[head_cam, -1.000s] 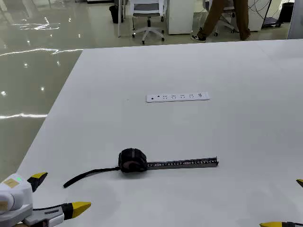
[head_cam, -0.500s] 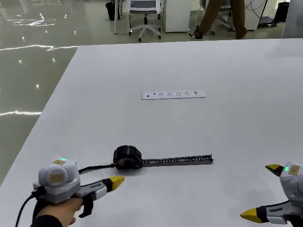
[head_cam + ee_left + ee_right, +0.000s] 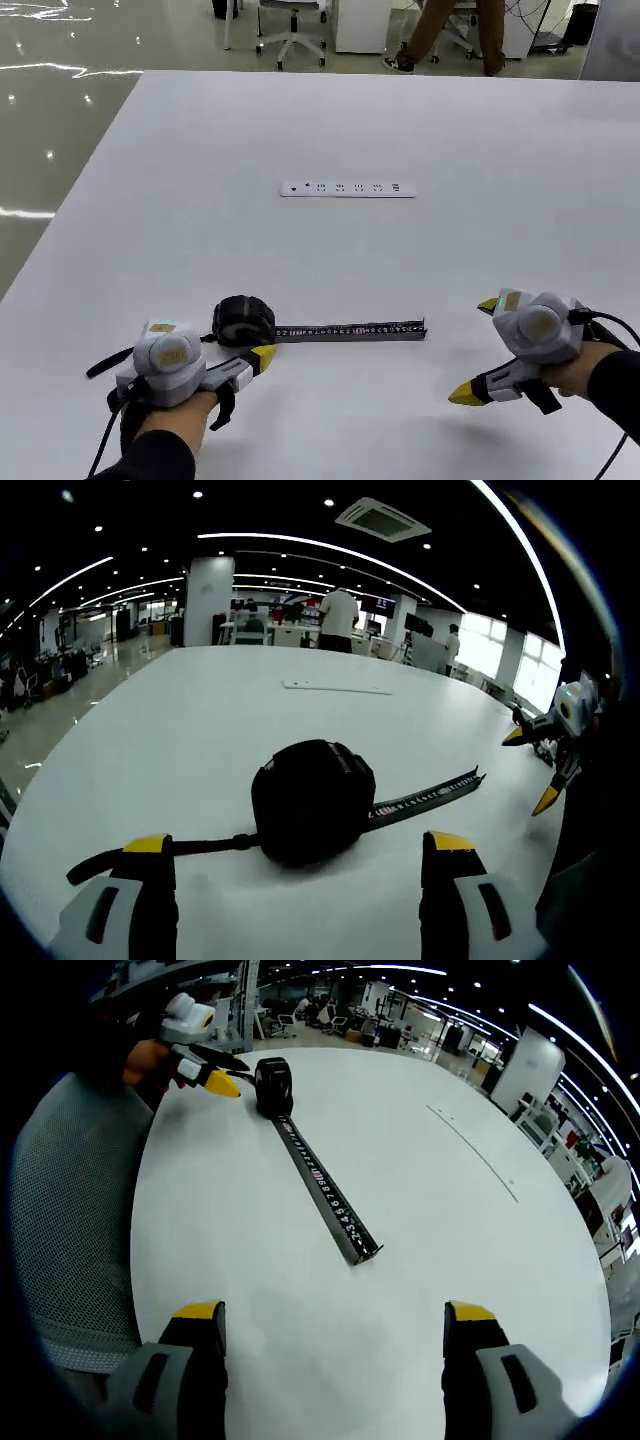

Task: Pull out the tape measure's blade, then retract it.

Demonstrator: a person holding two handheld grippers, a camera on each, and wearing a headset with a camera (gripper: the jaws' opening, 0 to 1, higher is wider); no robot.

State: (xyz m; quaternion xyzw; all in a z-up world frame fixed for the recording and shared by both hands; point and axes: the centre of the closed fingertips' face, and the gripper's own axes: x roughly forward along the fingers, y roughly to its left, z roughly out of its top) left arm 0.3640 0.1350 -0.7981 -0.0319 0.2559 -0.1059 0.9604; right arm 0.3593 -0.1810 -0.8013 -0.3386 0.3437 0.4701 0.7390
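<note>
One tape measure (image 3: 245, 320) lies on the single tabletop (image 3: 500, 150), with one blade (image 3: 350, 331) running out toward 3 o'clock. One power strip (image 3: 348, 188) lies toward 12 o'clock. There are two grippers: the left gripper (image 3: 298, 845) at 7 o'clock and the right gripper (image 3: 475, 350) at 4 o'clock.

The blade (image 3: 325, 1192) carries a printed scale: white tick marks and small numerals run along its dark face from the case to the tip, but the digits are too small and blurred to read. The power strip (image 3: 348, 189) shows a few dark marks by its sockets, also illegible. No brand or label can be read.
</note>
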